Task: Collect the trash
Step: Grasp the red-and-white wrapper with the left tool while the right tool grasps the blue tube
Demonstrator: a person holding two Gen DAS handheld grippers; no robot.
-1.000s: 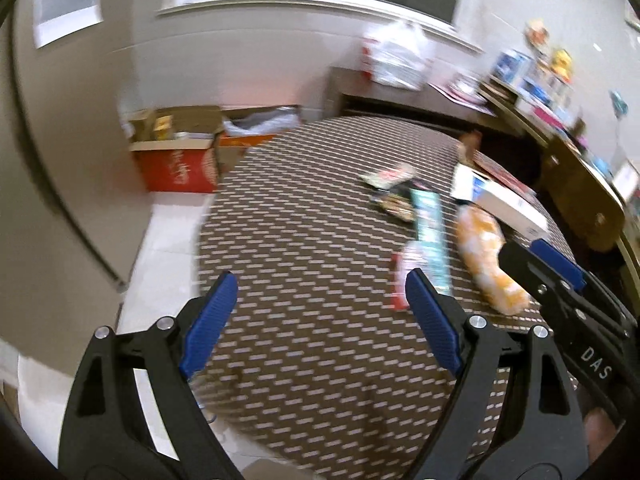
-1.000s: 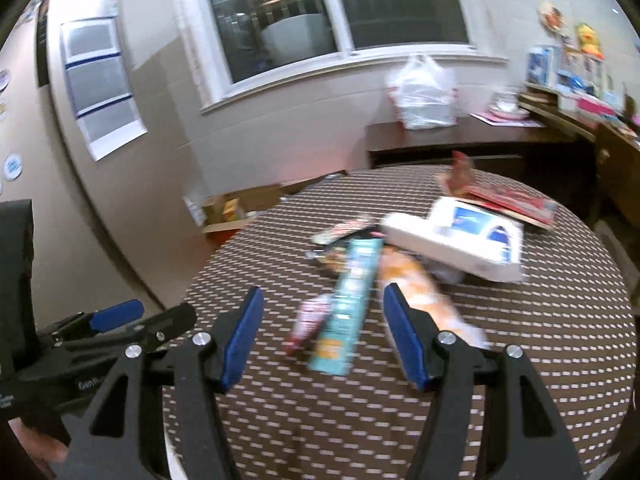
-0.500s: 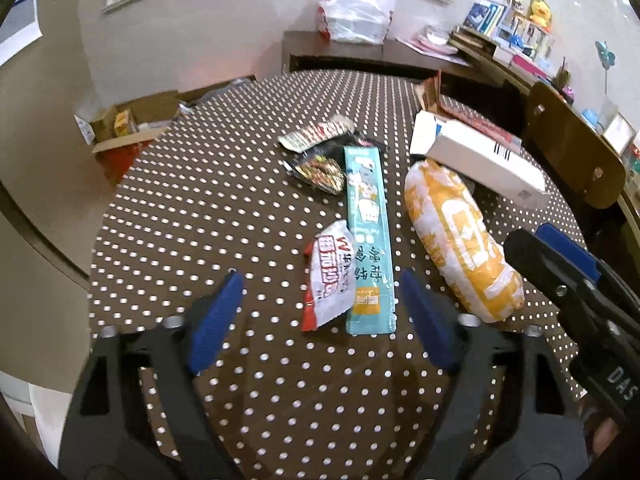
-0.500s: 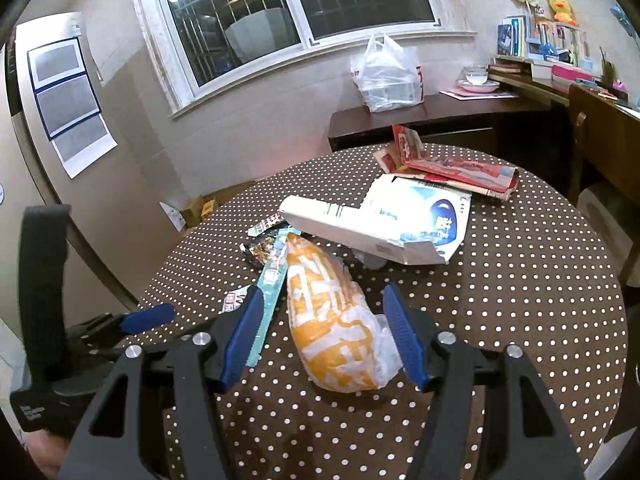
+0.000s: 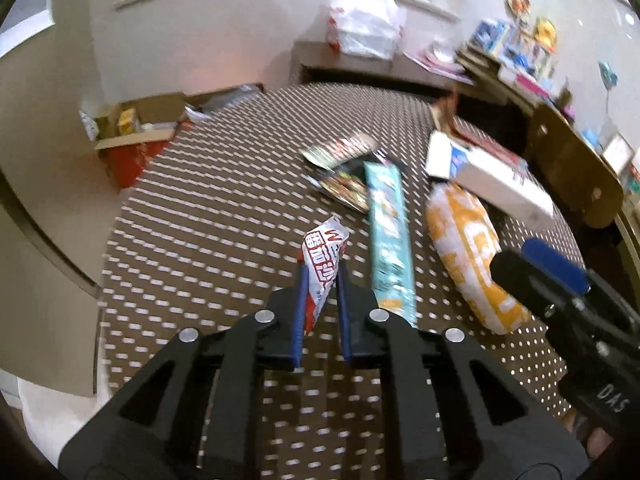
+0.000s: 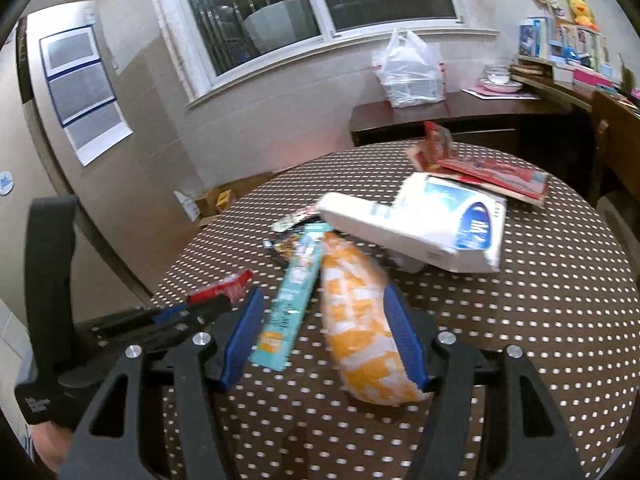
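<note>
My left gripper (image 5: 321, 276) is shut on a red and white sachet (image 5: 322, 256) and holds it just above the dotted round table (image 5: 208, 216). The sachet also shows in the right wrist view (image 6: 224, 287). My right gripper (image 6: 323, 316) is open, its fingers on either side of the orange and white bag (image 6: 360, 320), with the long teal wrapper (image 6: 292, 300) also between them. In the left wrist view the teal wrapper (image 5: 390, 236) and the orange bag (image 5: 470, 256) lie on the table to the right of my left gripper.
A white and blue box (image 6: 420, 224), dark snack wrappers (image 5: 344, 176) and a red packet (image 6: 480, 168) lie farther back on the table. Cardboard boxes (image 5: 136, 128) stand on the floor at the left. A sideboard with a plastic bag (image 6: 408, 68) is behind; a chair (image 5: 576, 176) stands right.
My left gripper has closed on the red and white sachet and lifted it off the table. My right gripper has moved in around the orange bag.
</note>
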